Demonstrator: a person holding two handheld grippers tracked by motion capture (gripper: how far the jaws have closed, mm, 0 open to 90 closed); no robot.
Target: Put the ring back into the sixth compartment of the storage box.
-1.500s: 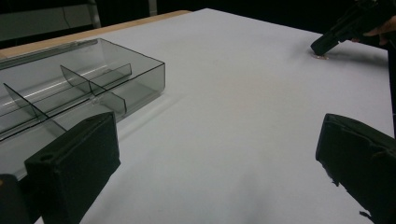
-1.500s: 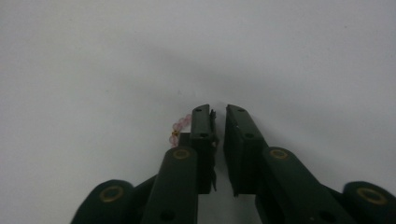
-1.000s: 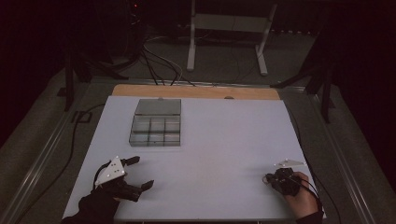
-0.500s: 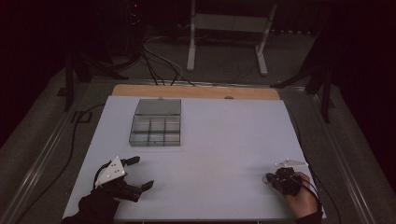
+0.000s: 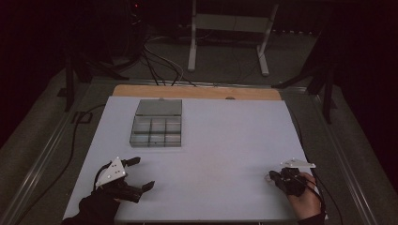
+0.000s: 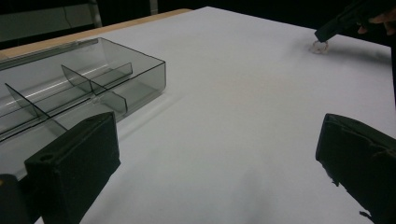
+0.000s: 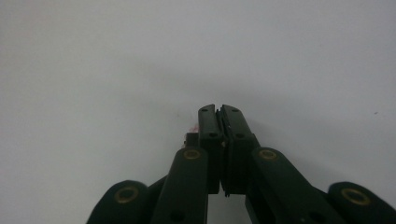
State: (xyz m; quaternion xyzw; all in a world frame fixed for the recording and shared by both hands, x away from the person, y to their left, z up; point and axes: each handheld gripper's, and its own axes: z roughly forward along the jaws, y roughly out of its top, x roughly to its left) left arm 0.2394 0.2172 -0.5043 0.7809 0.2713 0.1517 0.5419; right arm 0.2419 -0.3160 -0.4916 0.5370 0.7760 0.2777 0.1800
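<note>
1. Jaws on my right gripper (image 5: 278,177) were pressed fully together, tips low near the tabletop's (image 5: 225,140) front right corner. A small pale, clear object (image 6: 319,46) lay at those tips; I could not tell whether the pads pinched it or merely touched it, since the right gripper view gave only a reddish speck beside the closed pads.
2. My left gripper (image 5: 136,173) sat near the front left corner with its jaws spread wide and nothing between them, presumably parked in readiness while the right hand did the fine work.
3. The clear compartment box (image 5: 156,125) stood toward the back left part of the tabletop, lid hinged back and its sections looking empty, well apart from the small object; I judged it the likely destination, left open so a piece could be dropped straight in.
4. Compared with a second before, nothing had shifted: both hands, the box and the jaw positions matched.
</note>
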